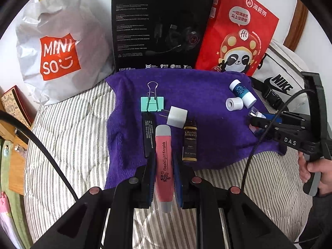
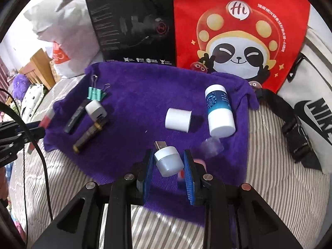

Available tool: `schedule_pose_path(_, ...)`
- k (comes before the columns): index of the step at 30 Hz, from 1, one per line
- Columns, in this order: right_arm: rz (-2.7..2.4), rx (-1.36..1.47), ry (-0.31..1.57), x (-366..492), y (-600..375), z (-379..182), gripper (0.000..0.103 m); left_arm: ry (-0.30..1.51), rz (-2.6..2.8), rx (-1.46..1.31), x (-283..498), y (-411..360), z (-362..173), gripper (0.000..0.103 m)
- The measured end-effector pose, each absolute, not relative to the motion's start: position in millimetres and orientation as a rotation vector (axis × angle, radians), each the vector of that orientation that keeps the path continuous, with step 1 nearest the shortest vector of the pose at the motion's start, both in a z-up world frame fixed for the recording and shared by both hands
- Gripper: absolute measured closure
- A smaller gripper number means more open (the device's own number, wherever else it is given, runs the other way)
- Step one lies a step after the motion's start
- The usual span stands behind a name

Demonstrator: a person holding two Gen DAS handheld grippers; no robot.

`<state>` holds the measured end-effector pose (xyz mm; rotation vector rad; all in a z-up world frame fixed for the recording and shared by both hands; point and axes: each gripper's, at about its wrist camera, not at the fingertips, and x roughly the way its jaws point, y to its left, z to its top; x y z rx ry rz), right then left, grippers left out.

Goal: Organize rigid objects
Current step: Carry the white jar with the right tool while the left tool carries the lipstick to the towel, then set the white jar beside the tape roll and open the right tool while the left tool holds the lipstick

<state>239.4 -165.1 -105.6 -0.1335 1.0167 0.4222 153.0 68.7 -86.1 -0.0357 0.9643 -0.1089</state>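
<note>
Here, through the left wrist, my left hand-held gripper (image 1: 164, 178) clamps the pink flashlight (image 1: 164, 166) beside an aligned row on the purple towel (image 1: 207, 103). Through the right wrist, my right hand-held gripper (image 2: 168, 167) pinches the USB lamp (image 2: 168, 160); the white bottle (image 2: 219, 110) and cap (image 2: 178, 120) look unsorted.

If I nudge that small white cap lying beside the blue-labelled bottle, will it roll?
Probably. The white cap is a short cylinder lying on its side, so a sideways nudge should roll it. The fuzzy purple towel may slow it. It looks hollow, likely light.

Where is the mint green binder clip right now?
The mint green metal binder clip lies on the purple towel, left of the white plug adapter and just beyond the flat black stick.
</note>
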Motion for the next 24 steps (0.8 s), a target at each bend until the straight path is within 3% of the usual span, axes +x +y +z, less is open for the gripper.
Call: schedule_pose_path(24, 0.404, -0.193, 1.067, 279.5, -150.6, -140.5, 0.075, 0.988, -0.144, -0.063, 180.0, 75.4, -98.8, 0.087)
